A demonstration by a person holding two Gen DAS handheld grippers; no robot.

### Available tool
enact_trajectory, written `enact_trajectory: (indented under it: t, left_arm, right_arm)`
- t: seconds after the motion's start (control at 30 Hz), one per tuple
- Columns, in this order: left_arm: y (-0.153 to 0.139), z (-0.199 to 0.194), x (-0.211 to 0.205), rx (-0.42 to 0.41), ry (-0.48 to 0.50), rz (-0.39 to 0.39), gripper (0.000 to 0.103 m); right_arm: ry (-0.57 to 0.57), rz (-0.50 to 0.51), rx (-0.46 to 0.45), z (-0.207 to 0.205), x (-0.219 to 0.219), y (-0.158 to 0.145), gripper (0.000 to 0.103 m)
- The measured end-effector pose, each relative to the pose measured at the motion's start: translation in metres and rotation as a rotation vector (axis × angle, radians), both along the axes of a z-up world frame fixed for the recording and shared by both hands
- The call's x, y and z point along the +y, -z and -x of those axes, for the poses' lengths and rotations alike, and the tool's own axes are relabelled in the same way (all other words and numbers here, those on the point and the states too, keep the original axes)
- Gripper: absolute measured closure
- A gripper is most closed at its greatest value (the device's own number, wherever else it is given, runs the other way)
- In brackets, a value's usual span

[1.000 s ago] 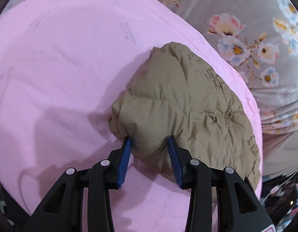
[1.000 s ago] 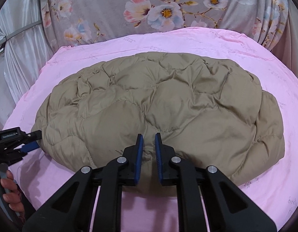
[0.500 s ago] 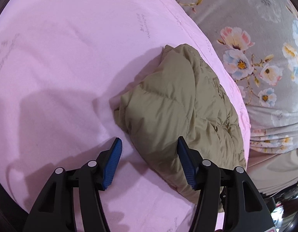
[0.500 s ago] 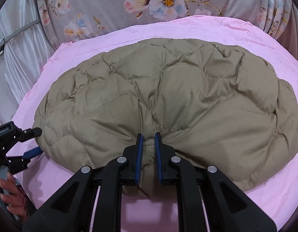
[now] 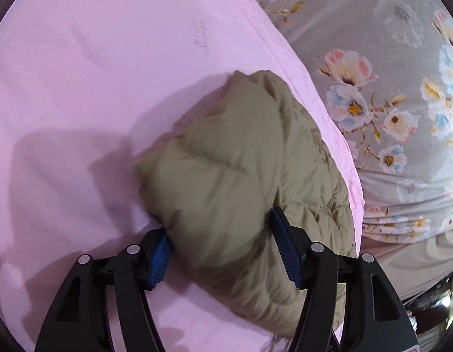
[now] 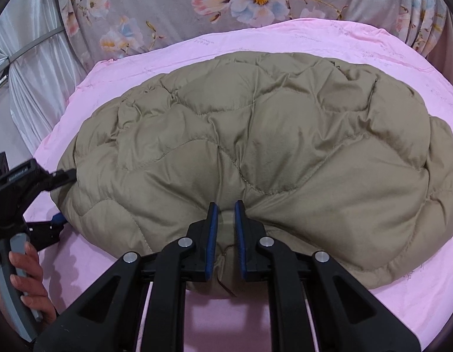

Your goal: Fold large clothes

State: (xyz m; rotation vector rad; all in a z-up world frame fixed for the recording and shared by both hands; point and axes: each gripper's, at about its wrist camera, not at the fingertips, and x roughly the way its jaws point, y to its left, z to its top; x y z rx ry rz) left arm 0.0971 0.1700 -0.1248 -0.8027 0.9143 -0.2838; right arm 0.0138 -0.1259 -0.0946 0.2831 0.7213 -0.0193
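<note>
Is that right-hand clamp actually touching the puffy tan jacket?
Touching. In the right wrist view the right gripper has its blue pads nearly together, with a pinched fold of the tan quilted jacket squeezed between them.

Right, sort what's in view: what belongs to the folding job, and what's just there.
Job:
- tan quilted jacket
- right hand-held gripper, clamped on its near edge
- left hand-held gripper, straddling its end

Just there:
- pink sheet
- floral cloth
- pale curtain
</note>
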Motion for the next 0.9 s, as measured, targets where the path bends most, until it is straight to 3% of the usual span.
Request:
enact_trajectory:
  t: [0.07,0.13,0.23,0.3,0.43,0.57,0.73,0.9]
  left_arm:
    - [-0.007,-0.002,0.000,-0.020,0.010,0.013,0.069]
    - [-0.021,0.001,0.002,-0.067,0.046,0.032,0.083]
    - [-0.061,0.012,-0.001,-0.165,0.110,0.024,0.091]
    - [-0.099,0.029,-0.008,-0.268,0.142,-0.029,0.093]
    - [-0.169,0.066,-0.023,-0.450,0.186,-0.153,0.093]
    - [-0.186,0.078,-0.045,-0.475,0.235,-0.225,0.093]
    - [-0.191,0.098,-0.082,-0.513,0.343,-0.274,0.093]
    - [-0.185,0.125,-0.129,-0.538,0.484,-0.309,0.093]
  right_arm:
    - [0.002,0.011,0.004,-0.001,0.002,0.002,0.092]
    - [0.006,0.033,0.012,-0.001,0.006,0.001,0.092]
    - [0.005,0.020,0.023,0.001,0.014,0.000,0.092]
    - [-0.019,-0.016,0.029,0.004,0.022,0.001,0.095]
    - [-0.191,-0.102,0.032,0.014,0.072,0.001,0.097]
    - [-0.314,-0.113,0.007,0.024,0.112,0.002,0.099]
    - [-0.235,-0.166,-0.060,0.061,0.064,-0.016,0.098]
    - [0.034,-0.093,-0.090,0.116,-0.017,-0.018,0.098]
